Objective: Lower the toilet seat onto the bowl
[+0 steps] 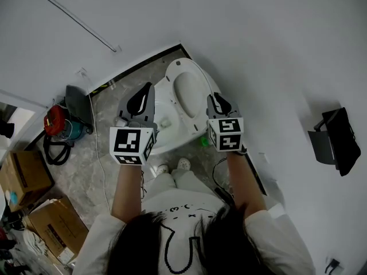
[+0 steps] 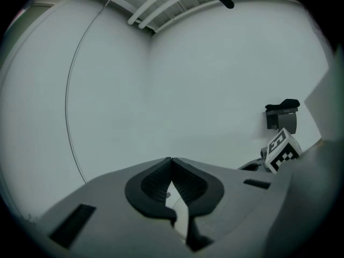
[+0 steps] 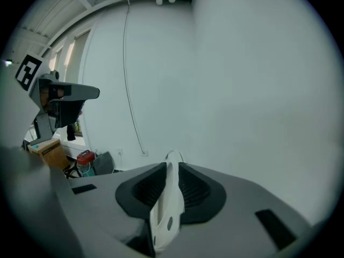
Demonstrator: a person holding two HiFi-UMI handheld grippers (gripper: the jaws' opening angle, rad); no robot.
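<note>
Right gripper view: your right tool (image 3: 171, 168) pinches the seat (image 3: 167, 206) edge; ease it down slowly. Left tool (image 2: 172, 163) is closed, empty.

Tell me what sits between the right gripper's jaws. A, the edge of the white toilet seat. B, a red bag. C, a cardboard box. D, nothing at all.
A: in the right gripper view, the white toilet seat runs edge-on between the dark pads of the right gripper.

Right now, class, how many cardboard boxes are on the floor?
2: one cardboard box at the left edge, a second box nearer the person. Others may be hidden.
</note>
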